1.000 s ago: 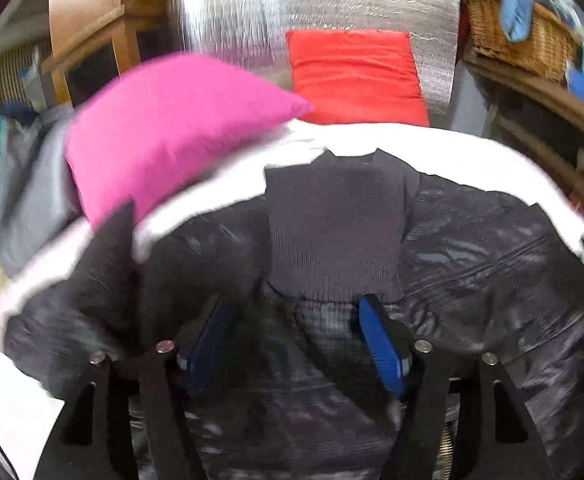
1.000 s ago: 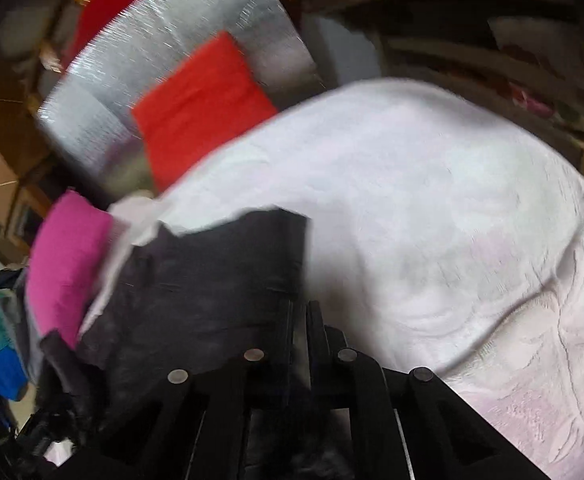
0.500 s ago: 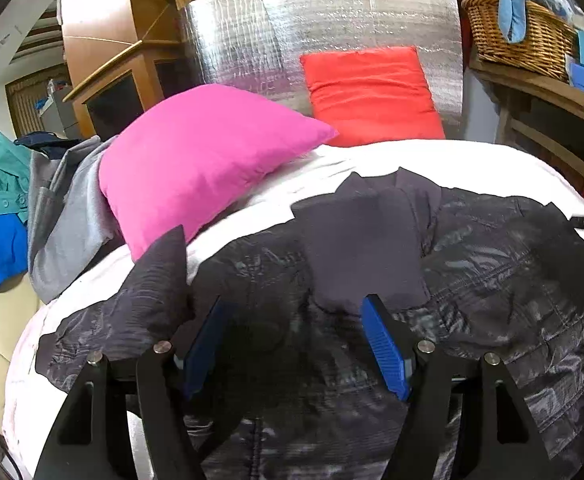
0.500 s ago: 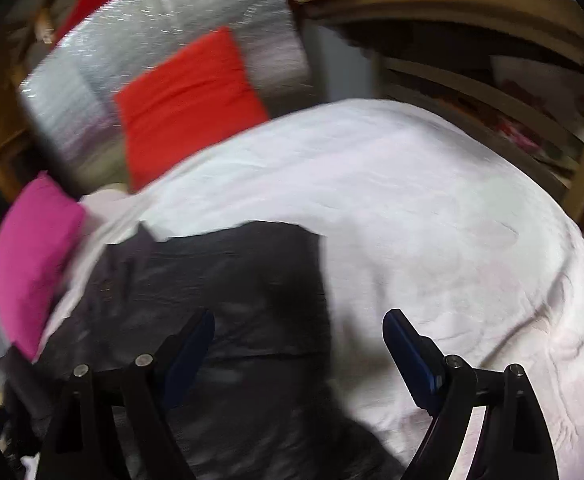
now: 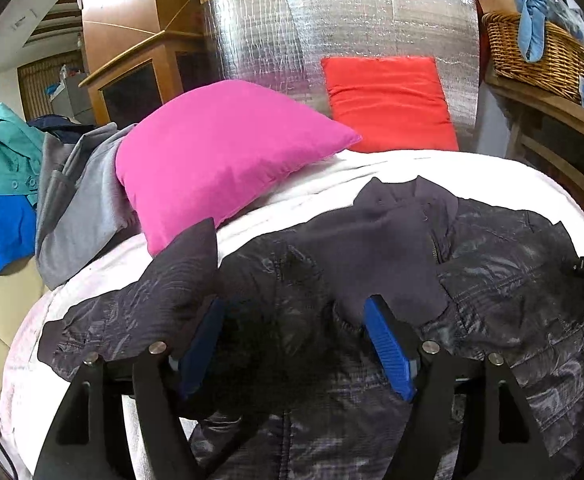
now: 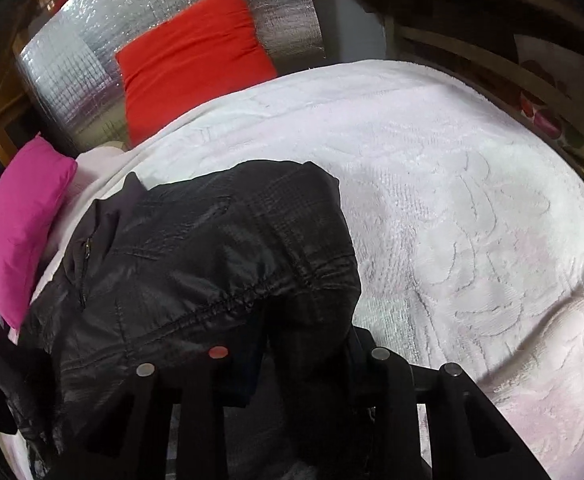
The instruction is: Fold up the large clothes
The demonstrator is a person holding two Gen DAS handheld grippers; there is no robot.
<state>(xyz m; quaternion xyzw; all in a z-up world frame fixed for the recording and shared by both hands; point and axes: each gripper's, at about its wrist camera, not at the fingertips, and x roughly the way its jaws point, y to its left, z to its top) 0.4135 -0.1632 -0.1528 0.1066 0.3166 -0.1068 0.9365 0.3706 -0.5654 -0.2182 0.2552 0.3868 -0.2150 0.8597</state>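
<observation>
The left tongs are held wide apart over the middle of the dark jacket, their blue pads clear of the cloth with nothing gripped; the jaws are opening a little further. The right tongs are closing on the jacket's near right edge, where a bunched fold of shiny fabric is seen between the fingers; whether it is already pinched firmly cannot be told.

The jacket is spread across the white bedspread, collar toward the pillows, one sleeve thrown out to the left. It is judged light, soft and slippery: thin quilted nylon that is likely to slide out of a shallow grip and to spring back from a crease. Hold is best taken at seams, the hem or the knit collar, where the cloth is thicker.

The bedspread is textured and soft. A pink cushion and a red cushion are propped against a silver foil panel. Other clothes are piled at the left, and a wicker basket is set on a shelf at the right.
</observation>
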